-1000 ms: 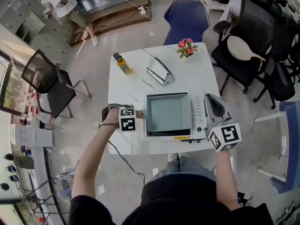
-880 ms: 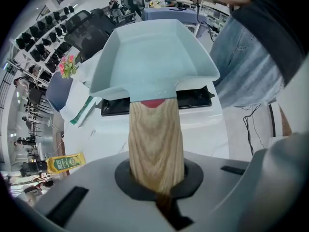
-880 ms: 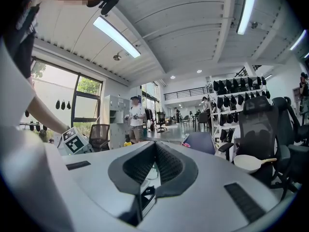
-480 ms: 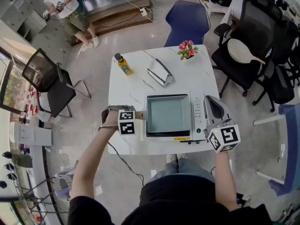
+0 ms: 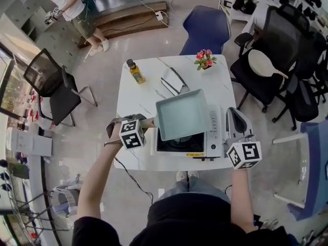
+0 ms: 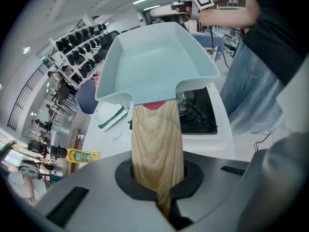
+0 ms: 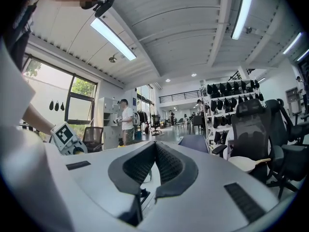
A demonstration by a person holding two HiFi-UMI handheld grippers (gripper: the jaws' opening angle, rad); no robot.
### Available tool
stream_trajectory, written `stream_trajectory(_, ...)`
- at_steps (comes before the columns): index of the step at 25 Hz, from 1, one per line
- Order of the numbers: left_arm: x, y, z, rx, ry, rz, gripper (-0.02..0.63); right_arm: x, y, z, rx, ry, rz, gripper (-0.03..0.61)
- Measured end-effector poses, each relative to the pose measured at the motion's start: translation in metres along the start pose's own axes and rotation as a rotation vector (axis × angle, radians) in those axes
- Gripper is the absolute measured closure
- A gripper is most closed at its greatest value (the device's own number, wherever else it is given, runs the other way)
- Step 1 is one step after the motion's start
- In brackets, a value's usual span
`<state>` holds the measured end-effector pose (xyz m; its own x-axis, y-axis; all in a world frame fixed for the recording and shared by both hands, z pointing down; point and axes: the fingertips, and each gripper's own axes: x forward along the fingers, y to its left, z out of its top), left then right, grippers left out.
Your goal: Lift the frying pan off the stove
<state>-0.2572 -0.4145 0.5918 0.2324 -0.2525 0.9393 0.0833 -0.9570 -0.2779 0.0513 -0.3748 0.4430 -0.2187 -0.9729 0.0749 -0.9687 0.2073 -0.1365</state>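
A square pale-teal frying pan [image 5: 183, 114] hangs tilted above the white portable gas stove [image 5: 214, 135], and the black burner [image 5: 179, 143] shows beneath it. My left gripper [image 5: 148, 123] is shut on the pan's wooden handle [image 5: 150, 122] at the stove's left side. In the left gripper view the handle [image 6: 157, 144] runs out from between the jaws of the left gripper [image 6: 161, 197] up to the pan [image 6: 154, 62], with the stove [image 6: 205, 122] below it. My right gripper [image 5: 231, 111] rests at the stove's right end; in its own view the right gripper [image 7: 155, 148] is shut and holds nothing.
On the white table [image 5: 134, 97] stand a yellow oil bottle [image 5: 135, 72], a metal napkin holder [image 5: 173, 81] and a small pot of flowers [image 5: 205, 57]. A blue chair [image 5: 205, 27] and black office chairs [image 5: 277, 50] ring the table. A person [image 5: 72, 6] stands far off.
The pan has risen off the stove and tilted, moved by my left gripper, so the burner is uncovered. The right gripper has stayed beside the stove.
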Motion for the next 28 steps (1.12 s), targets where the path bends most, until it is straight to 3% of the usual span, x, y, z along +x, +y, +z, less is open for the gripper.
stream_trajectory(6,-0.030,0.023,0.021,-0.140,-0.152,0.118,0.598,-0.003,-0.008,0.007,0.002,-0.018,-0.019,0.577)
stream_trajectory(15,-0.081,0.052,0.064,-0.418,-0.485,0.273,0.598,-0.003,0.001,-0.001,-0.019,-0.005,-0.002,0.577)
stream_trajectory(24,-0.151,0.067,0.094,-0.594,-0.821,0.510,0.598,-0.005,0.007,0.004,-0.022,-0.034,0.010,0.577)
stream_trajectory(28,-0.176,0.068,0.095,-0.628,-0.915,0.628,0.598,-0.007,0.009,0.003,-0.029,-0.040,0.009,0.577)
